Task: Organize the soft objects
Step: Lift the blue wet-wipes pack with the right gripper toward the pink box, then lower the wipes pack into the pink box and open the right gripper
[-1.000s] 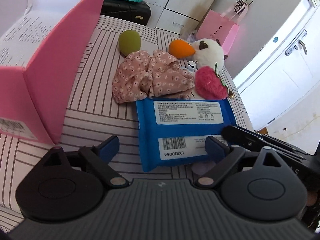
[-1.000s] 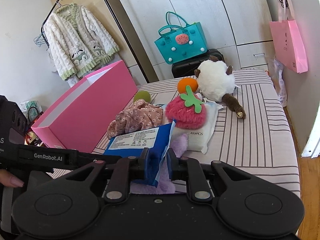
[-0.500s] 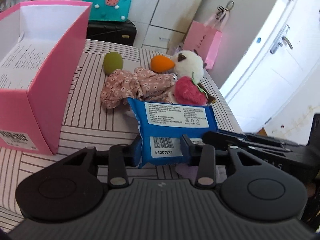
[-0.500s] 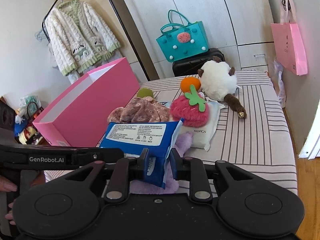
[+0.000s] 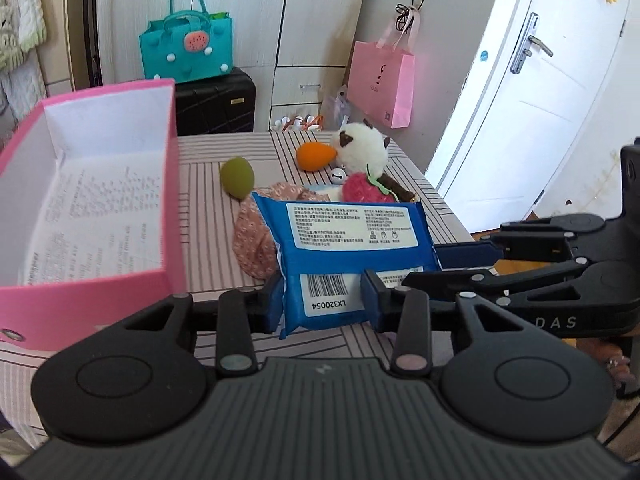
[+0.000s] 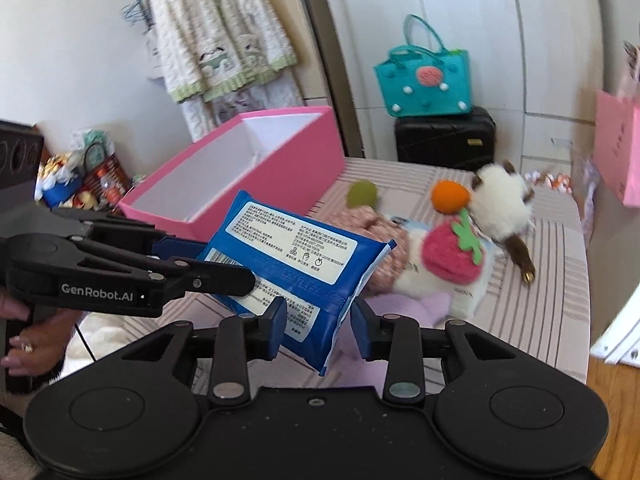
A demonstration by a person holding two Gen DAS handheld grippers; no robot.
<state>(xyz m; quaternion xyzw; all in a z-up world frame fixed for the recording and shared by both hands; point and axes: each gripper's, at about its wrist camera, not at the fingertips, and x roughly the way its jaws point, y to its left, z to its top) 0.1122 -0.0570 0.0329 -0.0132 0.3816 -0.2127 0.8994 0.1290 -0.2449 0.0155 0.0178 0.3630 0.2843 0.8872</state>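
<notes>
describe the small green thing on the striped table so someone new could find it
Start at the big open pink cardboard box on the striped table. Just beside its far end lies an olive-green egg-shaped soft ball, alone on bare cloth. Unlike the orange ball against the white plush toy, it touches nothing.

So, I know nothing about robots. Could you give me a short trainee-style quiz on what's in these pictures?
1. True or false: the blue plastic wipes pack lies flat on the striped bed cover.
2. What touches the white fluffy plush? A green ball; B orange ball; C teal bag.
3. Fill in: the green felt leaf tops a pink fluffy ____.
Key: 1 false, the left gripper holds it up; 2 B; 3 strawberry.
</notes>
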